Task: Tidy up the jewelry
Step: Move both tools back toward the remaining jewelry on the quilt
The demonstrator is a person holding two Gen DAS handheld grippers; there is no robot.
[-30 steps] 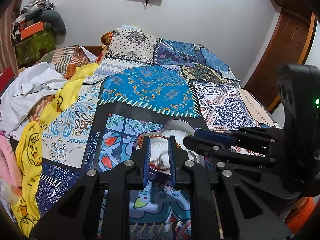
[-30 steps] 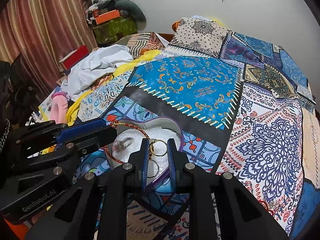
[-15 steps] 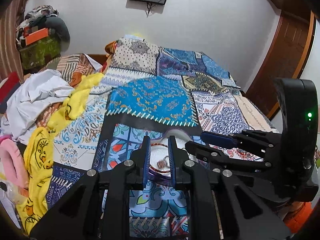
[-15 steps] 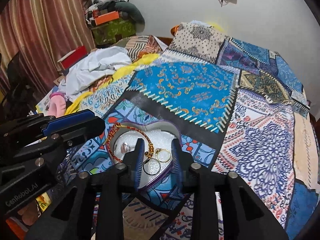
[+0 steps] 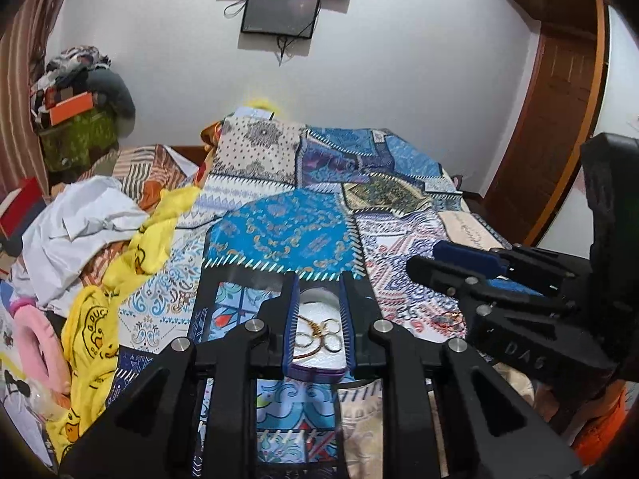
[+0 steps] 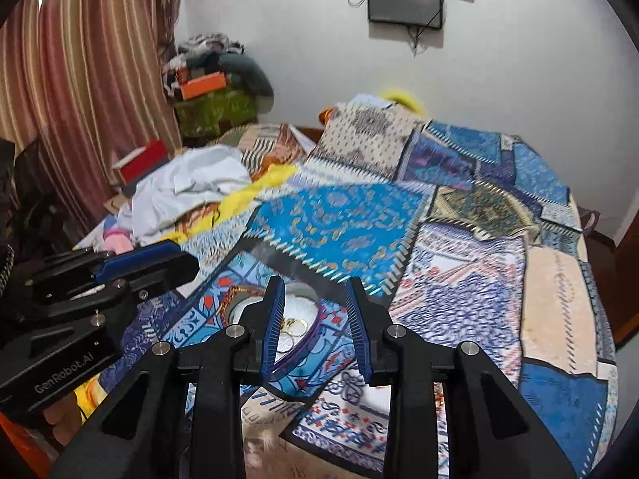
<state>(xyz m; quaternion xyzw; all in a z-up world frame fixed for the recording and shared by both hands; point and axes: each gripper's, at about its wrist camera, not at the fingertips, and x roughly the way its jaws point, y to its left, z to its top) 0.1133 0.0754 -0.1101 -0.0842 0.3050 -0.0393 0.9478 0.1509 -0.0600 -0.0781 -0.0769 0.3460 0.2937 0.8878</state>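
Observation:
A purple heart-shaped jewelry box [image 5: 317, 371] with white foam inside lies on the patterned bedspread. It holds gold rings [image 5: 333, 341] and a gold chain [image 5: 311, 325]. My left gripper [image 5: 317, 299] is open and empty, its fingers framing the box from above. My right gripper [image 6: 315, 291] is open and empty, to the right of the box [image 6: 297, 353], where the rings [image 6: 295, 325] show. A small piece of jewelry [image 5: 449, 319] lies on the bedspread to the right of the box.
A pile of white and yellow clothes [image 5: 108, 235] and a pink item [image 5: 34, 343] lie on the bed's left side. A red box [image 6: 139, 161] and stacked bags [image 6: 211, 95] stand by the curtain. A wooden door [image 5: 559, 119] is at the right.
Both grippers have lifted and pulled back from the box. The right gripper has opened wider and released the ring, which now lies in the box.

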